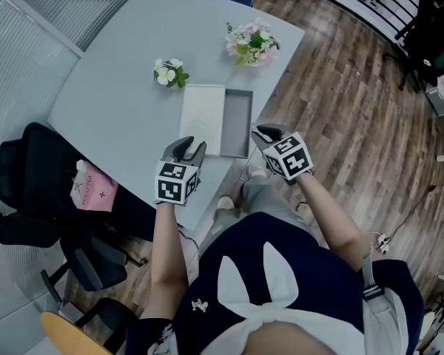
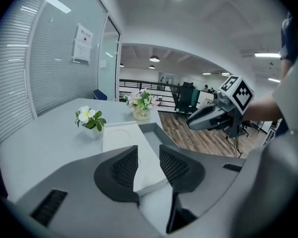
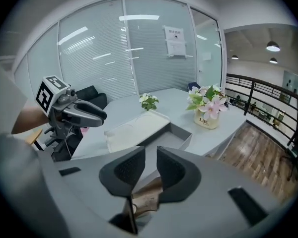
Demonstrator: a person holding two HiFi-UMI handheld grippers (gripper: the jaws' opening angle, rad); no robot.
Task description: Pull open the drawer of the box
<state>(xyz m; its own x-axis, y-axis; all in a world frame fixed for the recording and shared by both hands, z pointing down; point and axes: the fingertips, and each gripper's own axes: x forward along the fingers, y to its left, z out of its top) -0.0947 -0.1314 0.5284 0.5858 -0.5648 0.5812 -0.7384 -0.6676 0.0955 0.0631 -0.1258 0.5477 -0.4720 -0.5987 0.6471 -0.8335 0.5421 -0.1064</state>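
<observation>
A flat white box (image 1: 202, 117) lies on the grey table (image 1: 118, 102), and its grey drawer (image 1: 237, 123) stands slid out to the right, showing an empty tray. My left gripper (image 1: 192, 146) hovers just before the box's near end, open, with nothing between its jaws; in the left gripper view (image 2: 149, 152) it looks over the box (image 2: 120, 135) and drawer (image 2: 151, 131). My right gripper (image 1: 265, 132) hangs at the drawer's near right corner by the table edge, open by a narrow gap and empty. The right gripper view (image 3: 150, 155) shows the box (image 3: 134, 127) and drawer (image 3: 175, 139) ahead.
A small pot of white flowers (image 1: 169, 73) stands beyond the box on the left, and a vase of pink flowers (image 1: 251, 43) beyond it on the right. A black office chair (image 1: 52, 176) carrying a pink bag (image 1: 92, 191) sits at the table's left. Wooden floor (image 1: 355, 109) lies to the right.
</observation>
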